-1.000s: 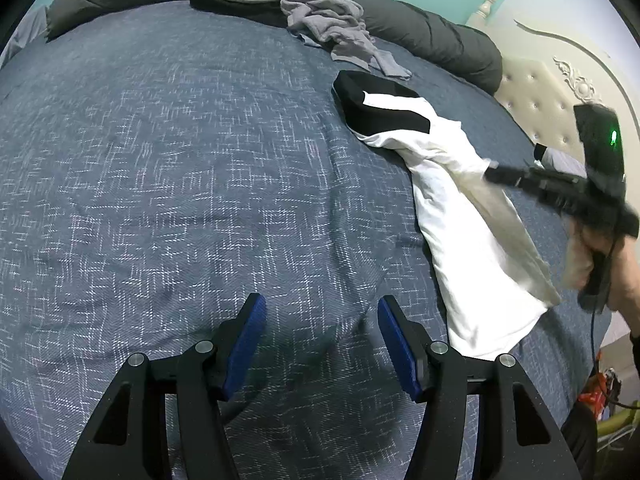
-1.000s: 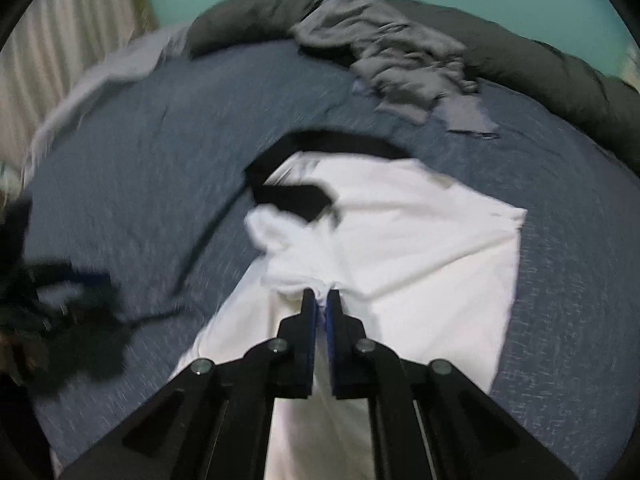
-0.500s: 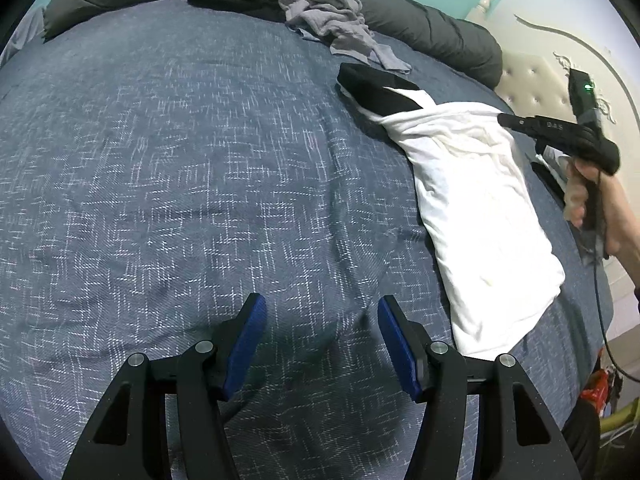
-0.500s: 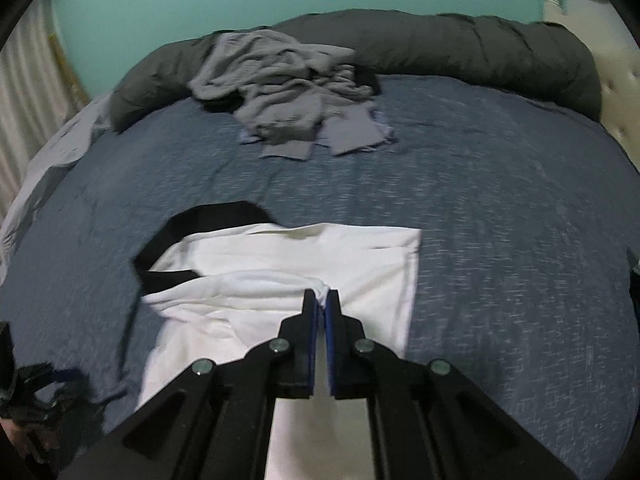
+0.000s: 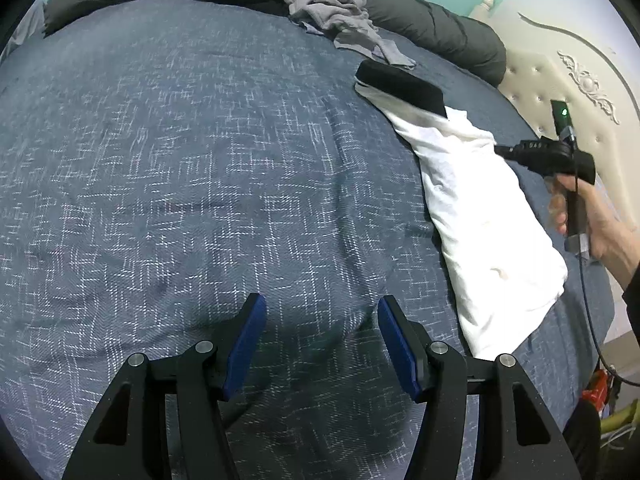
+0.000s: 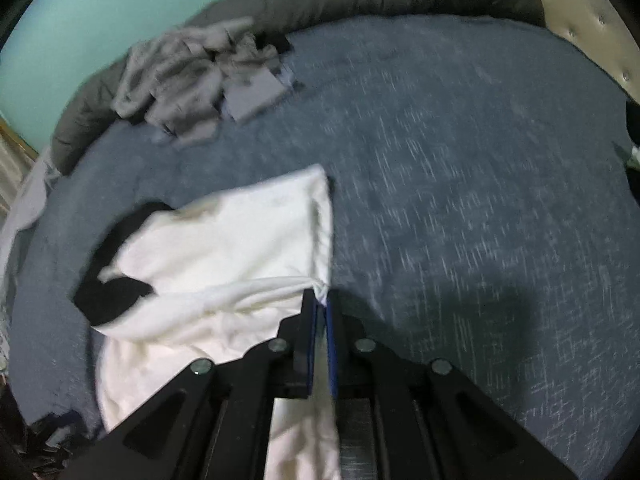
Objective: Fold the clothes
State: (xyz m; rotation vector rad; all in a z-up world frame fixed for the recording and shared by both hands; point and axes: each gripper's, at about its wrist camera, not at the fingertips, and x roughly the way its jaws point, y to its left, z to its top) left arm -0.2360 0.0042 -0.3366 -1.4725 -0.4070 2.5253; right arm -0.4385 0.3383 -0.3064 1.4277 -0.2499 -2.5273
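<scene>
Right wrist: soft white shirt (image 6: 224, 240), black-trimmed, on speckled woven blue bedspread (image 6: 460, 184)

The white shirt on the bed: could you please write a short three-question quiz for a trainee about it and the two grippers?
1. True or false: the left gripper holds the white shirt.
2. Which lies nearest the far edge of the bed: A the grey clothes, B the white shirt, C a red pillow?
3. What is between the jaws of the right gripper?

Key:
1. False. Its jaws stand open over the bare bedspread.
2. A.
3. A corner of the white shirt. The jaws have just been opening a little, with the cloth between them.
</scene>
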